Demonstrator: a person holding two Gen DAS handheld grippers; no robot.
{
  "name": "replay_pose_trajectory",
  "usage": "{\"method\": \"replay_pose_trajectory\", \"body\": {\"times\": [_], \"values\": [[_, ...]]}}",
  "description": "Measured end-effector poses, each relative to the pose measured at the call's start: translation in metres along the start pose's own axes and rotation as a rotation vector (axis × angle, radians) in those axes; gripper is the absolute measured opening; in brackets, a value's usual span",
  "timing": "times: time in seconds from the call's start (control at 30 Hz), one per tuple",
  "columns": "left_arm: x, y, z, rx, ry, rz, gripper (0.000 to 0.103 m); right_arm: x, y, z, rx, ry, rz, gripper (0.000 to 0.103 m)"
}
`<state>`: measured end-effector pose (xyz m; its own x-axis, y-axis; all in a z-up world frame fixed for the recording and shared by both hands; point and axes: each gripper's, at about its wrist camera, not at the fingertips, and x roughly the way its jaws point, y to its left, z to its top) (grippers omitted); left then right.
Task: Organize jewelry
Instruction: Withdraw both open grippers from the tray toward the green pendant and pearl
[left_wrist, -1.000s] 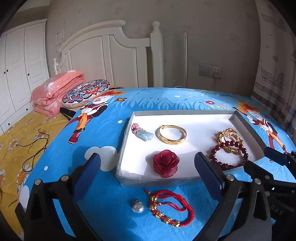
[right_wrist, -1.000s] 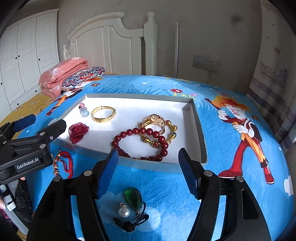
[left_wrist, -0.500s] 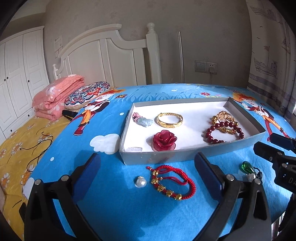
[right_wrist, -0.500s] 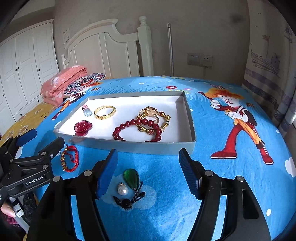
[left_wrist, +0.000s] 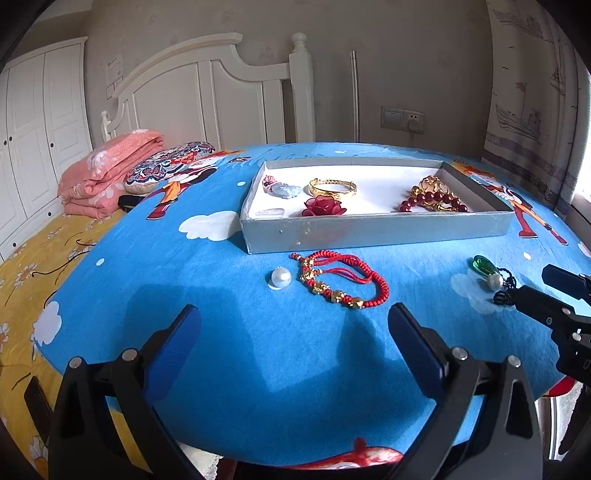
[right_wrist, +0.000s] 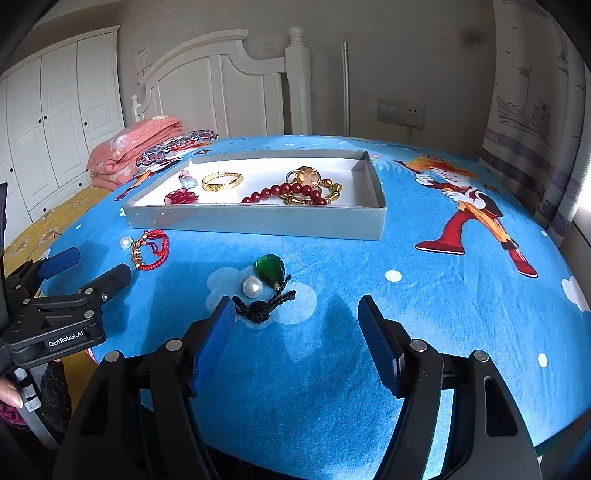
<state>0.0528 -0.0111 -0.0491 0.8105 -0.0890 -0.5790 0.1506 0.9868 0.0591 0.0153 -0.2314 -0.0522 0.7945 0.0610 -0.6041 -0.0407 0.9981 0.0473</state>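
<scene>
Jewelry tray sits beyond bare blue cloth; both tongs spread, holding nothing.

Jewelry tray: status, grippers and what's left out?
Left gripper open, empty. Right gripper open, empty. Outside tray: red cord bracelet, loose pearl, green pendant. Path unobstructed.

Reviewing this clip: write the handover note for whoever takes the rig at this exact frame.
Left tongs: open, empty, above the cloth.
Right tongs: open, empty.
In the grey tray: gold bangle, red bead bracelet, gold chain pieces, red rose, pale blue pendant.
On the blue cloth, near side of the tray: red cord bracelet, loose pearl, green pendant with pearl on a black cord.
Left to do: move those three into the tray.
</scene>
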Motion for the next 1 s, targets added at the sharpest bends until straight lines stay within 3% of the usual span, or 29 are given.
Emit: {"method": "replay_pose_trajectory", "body": {"times": [0.37,0.63,1.0], "values": [[0.005,0.003,-0.010,-0.014,0.018,-0.012,0.098,0.009,0.013,-0.006,-0.047,-0.001,-0.026,0.066],[0.007,0.006,-0.011,-0.030,0.018,-0.027,0.099,0.011,-0.005,-0.004,0.002,-0.011,-0.089,0.065],[0.006,0.004,-0.012,-0.031,0.016,-0.023,0.099,0.020,0.003,0.004,-0.031,-0.010,-0.050,0.043]]}}
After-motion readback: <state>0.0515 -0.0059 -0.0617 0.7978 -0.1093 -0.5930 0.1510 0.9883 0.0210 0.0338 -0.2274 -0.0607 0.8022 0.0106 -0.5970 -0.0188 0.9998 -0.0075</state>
